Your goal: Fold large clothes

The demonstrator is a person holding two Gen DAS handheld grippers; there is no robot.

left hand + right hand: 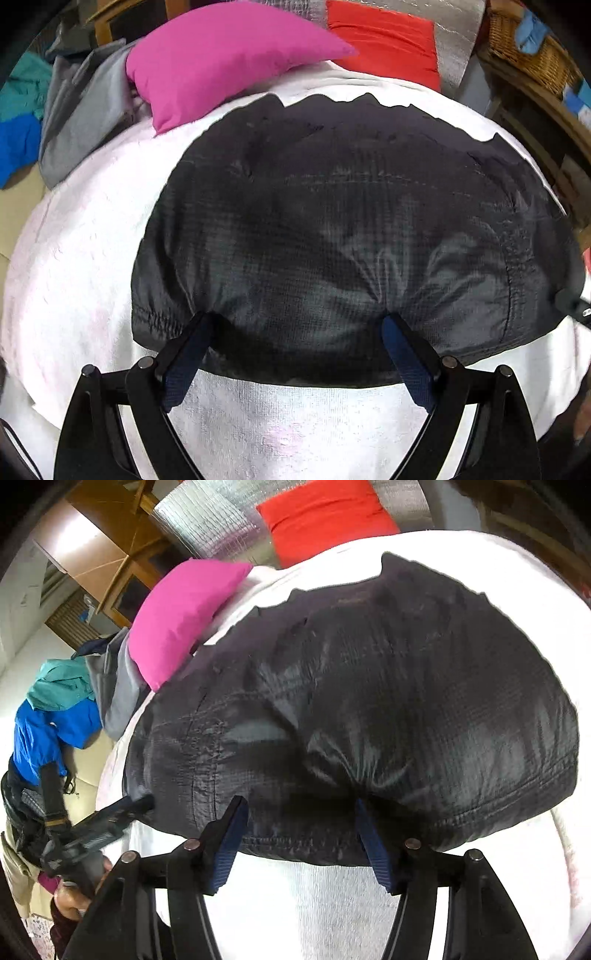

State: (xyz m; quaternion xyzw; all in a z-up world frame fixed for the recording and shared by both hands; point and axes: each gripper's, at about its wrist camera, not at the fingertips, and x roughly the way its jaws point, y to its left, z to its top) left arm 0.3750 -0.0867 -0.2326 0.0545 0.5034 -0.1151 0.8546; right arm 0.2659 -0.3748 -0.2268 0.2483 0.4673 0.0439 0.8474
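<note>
Nearest in the left wrist view, the left claw (297,321) stands wide, its blue-padded fingers (184,363) spread over the near hem of the black jacket (332,221), tips touching the fabric without pinching it. In the right wrist view the right claw (297,806) is likewise parted, pads astride the jacket's near edge, nothing clamped between them. The jacket lies folded and puffy on the white towel (74,240) covering the bed. Beyond it rest a pink pillow (221,55) and a red pillow (384,40). To the left lies a pile of grey, teal and blue clothes (62,716).
</note>
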